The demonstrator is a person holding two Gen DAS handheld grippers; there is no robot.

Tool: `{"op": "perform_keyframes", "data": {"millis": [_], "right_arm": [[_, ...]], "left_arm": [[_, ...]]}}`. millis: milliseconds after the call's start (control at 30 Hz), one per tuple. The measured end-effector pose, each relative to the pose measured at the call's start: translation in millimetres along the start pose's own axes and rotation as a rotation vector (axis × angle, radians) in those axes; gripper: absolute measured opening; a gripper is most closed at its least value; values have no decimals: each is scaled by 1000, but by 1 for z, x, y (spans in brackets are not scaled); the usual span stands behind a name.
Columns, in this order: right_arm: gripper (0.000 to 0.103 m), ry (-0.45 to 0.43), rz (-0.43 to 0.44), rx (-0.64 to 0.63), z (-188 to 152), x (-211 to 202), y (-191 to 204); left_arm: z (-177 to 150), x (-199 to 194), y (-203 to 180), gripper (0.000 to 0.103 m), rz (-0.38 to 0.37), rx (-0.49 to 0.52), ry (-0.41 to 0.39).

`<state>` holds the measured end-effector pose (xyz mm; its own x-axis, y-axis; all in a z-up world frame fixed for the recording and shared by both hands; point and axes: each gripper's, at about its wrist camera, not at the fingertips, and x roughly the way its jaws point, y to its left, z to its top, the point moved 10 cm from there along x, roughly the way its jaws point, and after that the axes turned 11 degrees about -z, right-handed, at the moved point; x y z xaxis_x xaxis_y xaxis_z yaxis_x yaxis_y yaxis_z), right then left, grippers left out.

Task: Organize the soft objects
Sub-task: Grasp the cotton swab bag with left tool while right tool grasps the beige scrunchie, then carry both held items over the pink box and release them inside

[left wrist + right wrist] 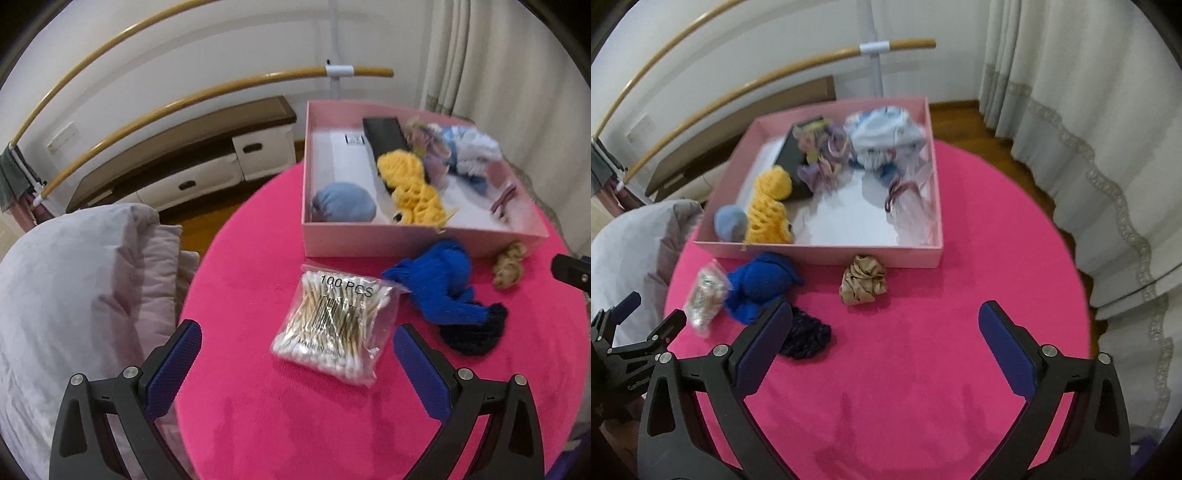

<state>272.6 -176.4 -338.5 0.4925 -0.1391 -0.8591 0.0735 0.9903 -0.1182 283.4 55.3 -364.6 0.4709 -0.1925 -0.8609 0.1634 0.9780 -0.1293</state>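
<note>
On the pink round surface, the crumpled tan satin scrunchie lies at twelve o'clock from the right tongs, nearer than the left tongs; both sets gape apart, empty.

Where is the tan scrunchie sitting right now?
The tan scrunchie lies on the pink tabletop just outside the pink box's near wall, right of the blue knit piece; the left wrist view shows it at far right.
</note>
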Motion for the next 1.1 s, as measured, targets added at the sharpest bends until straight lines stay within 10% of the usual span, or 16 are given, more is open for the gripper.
{"op": "perform_keyframes", "data": {"millis": [200,667,1100], "right_arm": [[83,58,24,-4,-1,47,15],[25,85,35,-17,-2,67,16],[23,55,94,-3,-27,-6,-1]], "left_arm": [[0,46,1,99,-14,9,27],[10,79,-12,39,-103,-41,88],[-5,-3,-25,34,-65,-48,84]]}}
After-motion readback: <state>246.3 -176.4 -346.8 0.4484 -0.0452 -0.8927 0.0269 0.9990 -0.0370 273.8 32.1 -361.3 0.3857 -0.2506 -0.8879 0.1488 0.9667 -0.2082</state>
